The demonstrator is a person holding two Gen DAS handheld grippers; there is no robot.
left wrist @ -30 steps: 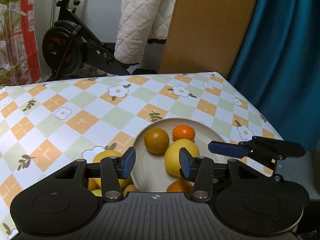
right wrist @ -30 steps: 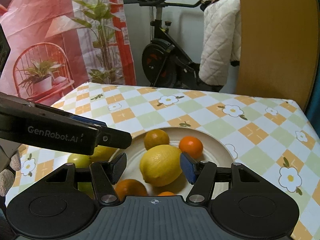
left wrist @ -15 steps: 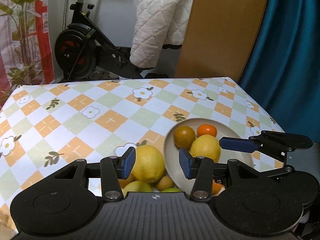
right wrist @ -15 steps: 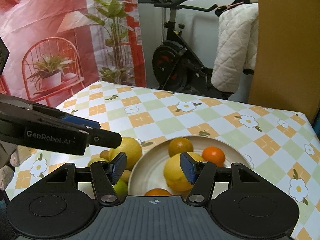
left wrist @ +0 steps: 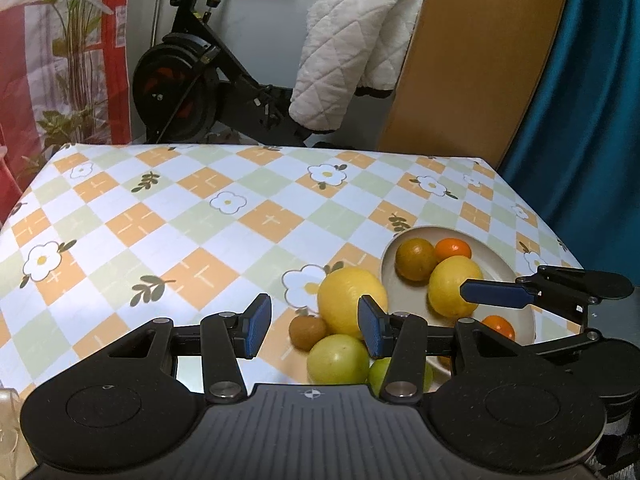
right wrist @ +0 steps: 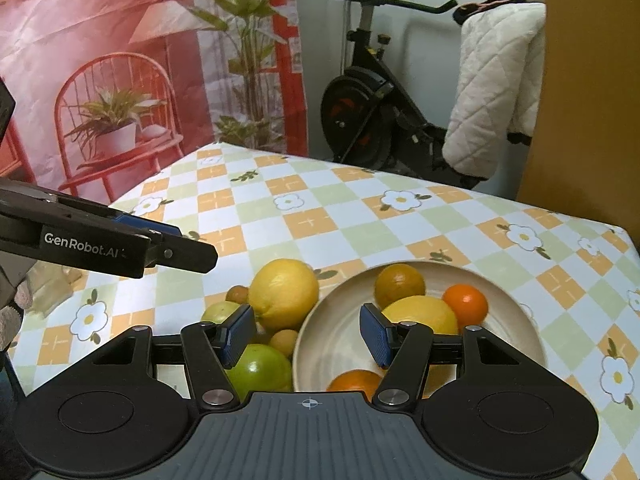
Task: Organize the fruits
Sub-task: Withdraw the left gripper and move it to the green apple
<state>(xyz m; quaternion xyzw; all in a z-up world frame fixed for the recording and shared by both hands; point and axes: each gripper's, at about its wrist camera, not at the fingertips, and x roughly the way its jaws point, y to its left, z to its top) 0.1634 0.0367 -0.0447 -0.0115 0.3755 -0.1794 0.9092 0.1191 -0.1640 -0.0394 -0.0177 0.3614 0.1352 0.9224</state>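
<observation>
Withdrawing from the plate point(right wrist: 520, 312), both grippers, left point(left wrist: 312, 322) and right point(right wrist: 306, 334), are shown released and empty; loose fruit point(left wrist: 348, 306) beside the plate has been brought into view, so more sorting is judged outstanding.

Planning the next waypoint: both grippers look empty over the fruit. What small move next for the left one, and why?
Probably ease the left gripper slightly right and down onto the big yellow fruit beside the plate. Its jaws are open and empty, and that fruit still sits on the tablecloth, partly behind the right finger. The right gripper, also open, hovers over the plate rim.
</observation>
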